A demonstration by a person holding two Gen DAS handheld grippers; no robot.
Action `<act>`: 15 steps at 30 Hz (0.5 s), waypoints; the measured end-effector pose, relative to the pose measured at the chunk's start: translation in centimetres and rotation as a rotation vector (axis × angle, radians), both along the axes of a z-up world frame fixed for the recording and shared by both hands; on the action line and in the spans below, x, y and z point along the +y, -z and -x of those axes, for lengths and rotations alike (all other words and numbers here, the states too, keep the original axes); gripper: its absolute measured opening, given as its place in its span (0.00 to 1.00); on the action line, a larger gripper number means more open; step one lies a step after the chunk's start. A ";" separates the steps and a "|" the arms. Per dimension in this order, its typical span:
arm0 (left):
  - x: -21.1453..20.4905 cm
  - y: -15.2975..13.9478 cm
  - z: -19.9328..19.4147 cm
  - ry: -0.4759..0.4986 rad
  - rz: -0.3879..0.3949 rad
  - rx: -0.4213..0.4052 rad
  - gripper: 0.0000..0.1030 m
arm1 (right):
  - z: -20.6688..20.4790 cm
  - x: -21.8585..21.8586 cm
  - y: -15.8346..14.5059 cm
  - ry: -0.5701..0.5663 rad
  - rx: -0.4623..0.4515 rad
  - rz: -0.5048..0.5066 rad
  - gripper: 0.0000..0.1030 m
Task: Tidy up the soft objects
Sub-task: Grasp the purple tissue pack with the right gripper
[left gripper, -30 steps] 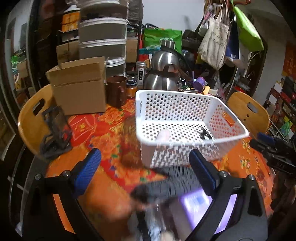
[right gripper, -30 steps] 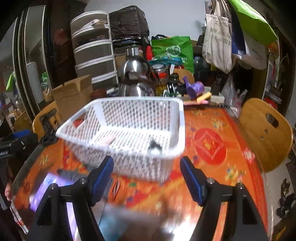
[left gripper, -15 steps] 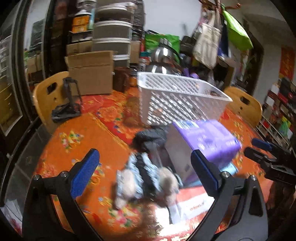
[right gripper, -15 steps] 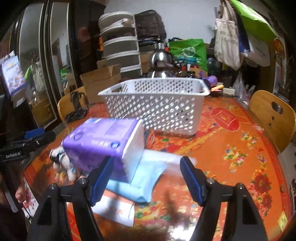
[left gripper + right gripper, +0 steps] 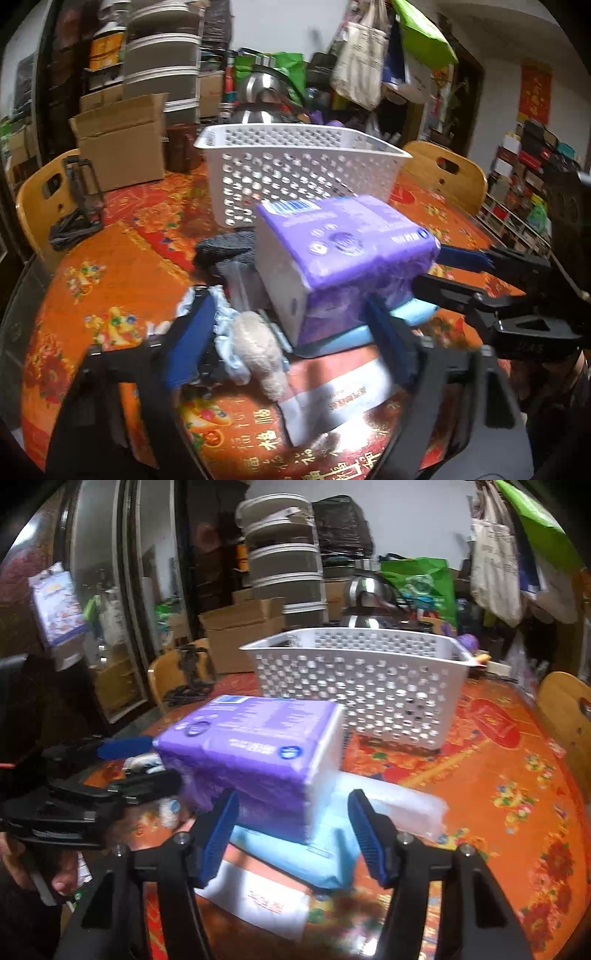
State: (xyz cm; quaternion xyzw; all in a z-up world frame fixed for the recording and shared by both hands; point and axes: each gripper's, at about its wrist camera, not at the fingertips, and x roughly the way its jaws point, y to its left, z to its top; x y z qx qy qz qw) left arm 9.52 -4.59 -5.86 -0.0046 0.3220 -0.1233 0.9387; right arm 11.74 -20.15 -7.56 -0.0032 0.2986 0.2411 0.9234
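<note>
Right claw wide, purple pack dead ahead, long axis crosswise. Left claw wide too, nearer the plush toy.

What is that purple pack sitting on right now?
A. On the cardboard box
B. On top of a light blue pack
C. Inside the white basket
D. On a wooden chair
B: the purple pack rests on the light blue pack on the table, in front of the white basket, not in it.
</note>
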 end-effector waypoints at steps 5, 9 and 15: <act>-1.3 0.6 -0.3 0.064 -0.014 0.002 0.45 | -0.3 0.7 0.3 -0.031 0.004 0.013 0.47; -1.9 0.7 -0.2 0.080 -0.033 -0.005 0.42 | -0.2 0.7 0.3 -0.027 0.003 0.024 0.39; -1.0 0.5 -0.2 0.060 0.022 -0.004 0.35 | 0.0 1.0 0.2 0.000 0.005 0.039 0.37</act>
